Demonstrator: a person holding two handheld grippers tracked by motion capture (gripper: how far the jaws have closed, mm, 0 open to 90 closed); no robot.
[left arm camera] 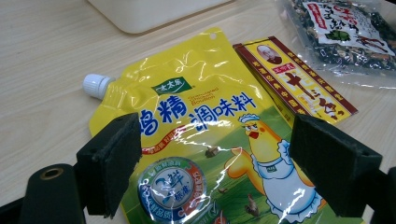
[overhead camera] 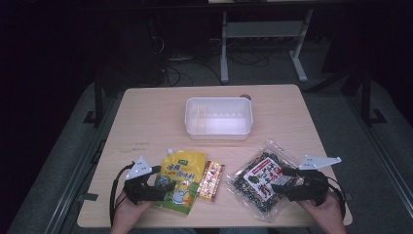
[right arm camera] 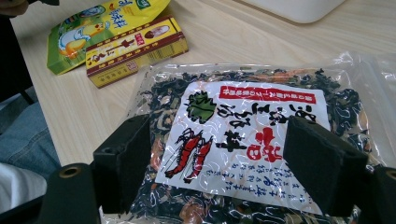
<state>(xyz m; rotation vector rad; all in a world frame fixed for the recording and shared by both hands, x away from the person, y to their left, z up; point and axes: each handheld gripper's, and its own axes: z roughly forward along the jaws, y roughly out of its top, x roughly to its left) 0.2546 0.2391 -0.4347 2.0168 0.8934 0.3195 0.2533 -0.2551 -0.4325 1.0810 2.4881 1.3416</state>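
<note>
1. The left gripper [overhead camera: 160, 184] sat low at the near left of the pale wooden table [overhead camera: 146, 122], a hand behind it; its jaws stood released, spread wide over the lower part of the glossy yellow spouted seasoning pouch with a cartoon chicken [overhead camera: 181, 181]; in the left gripper view the pouch [left arm camera: 205, 140] lay flat between the two black pads [left arm camera: 112, 163], and the pads did not press on it.
2. The pouch's white screw cap [left arm camera: 97, 85] pointed toward the far left; the pouch rested on the near left part of the table, just beside the slim red-and-gold cardboard box [overhead camera: 211, 180]; I could not tell whether the two touched.
3. The right gripper [overhead camera: 287, 181] was held at the near right, jaws likewise released and wide; the clear plastic bag of dark dried seaweed with a white printed label [overhead camera: 261, 181] lay flat beneath and between them; in the right gripper view the bag [right arm camera: 252, 126] spanned the gap between the pads [right arm camera: 126, 158] with no clamp on it.
4. The empty white rectangular plastic tub [overhead camera: 194, 122] stood at the table's centre, farther off, well apart from both grippers.
</note>
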